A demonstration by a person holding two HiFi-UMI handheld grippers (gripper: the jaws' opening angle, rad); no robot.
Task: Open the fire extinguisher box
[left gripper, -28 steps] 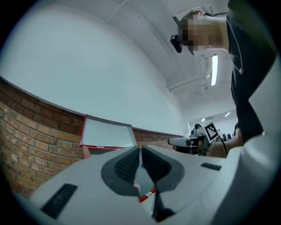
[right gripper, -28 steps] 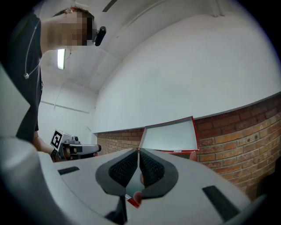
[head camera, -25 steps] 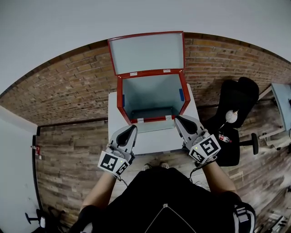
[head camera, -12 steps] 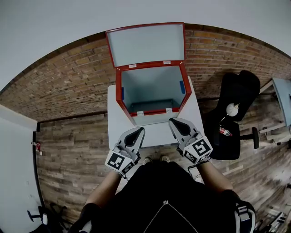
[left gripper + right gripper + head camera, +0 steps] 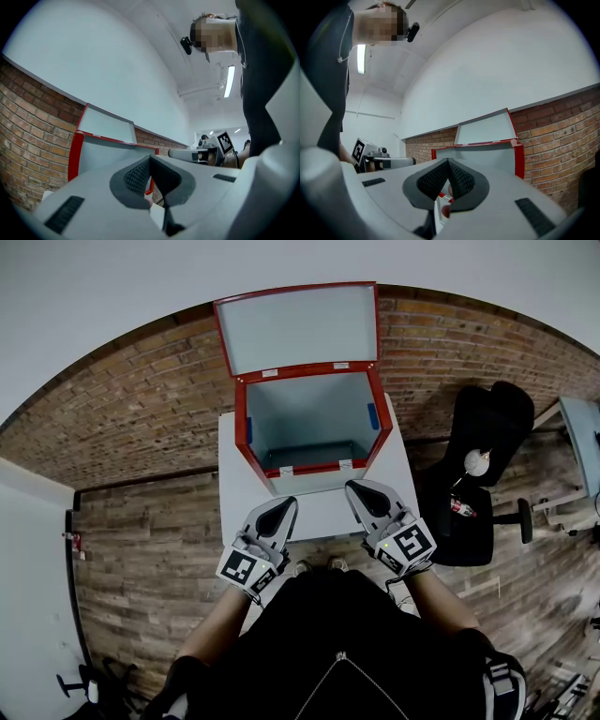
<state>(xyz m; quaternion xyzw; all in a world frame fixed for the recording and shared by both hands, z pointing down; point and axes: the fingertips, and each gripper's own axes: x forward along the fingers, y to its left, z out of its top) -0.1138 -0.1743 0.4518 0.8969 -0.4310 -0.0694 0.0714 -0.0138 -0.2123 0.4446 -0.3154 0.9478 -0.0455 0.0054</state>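
Over the last second I've drawn both grippers back from the box's front edge and nearer each other. The left gripper [image 5: 283, 506] and right gripper [image 5: 355, 487] hover over the white tabletop [image 5: 323, 514], jaws closed together on nothing. The red fire extinguisher box [image 5: 309, 418] stands open against the brick wall [image 5: 141, 399], lid [image 5: 298, 329] raised.

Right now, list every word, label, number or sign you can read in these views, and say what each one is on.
No text can be read.
White label strips on the fire extinguisher box: too small to read.
Small red tag on the white panel: too small to read.
Left gripper and right gripper cubes: black-and-white square patterns only, no words.
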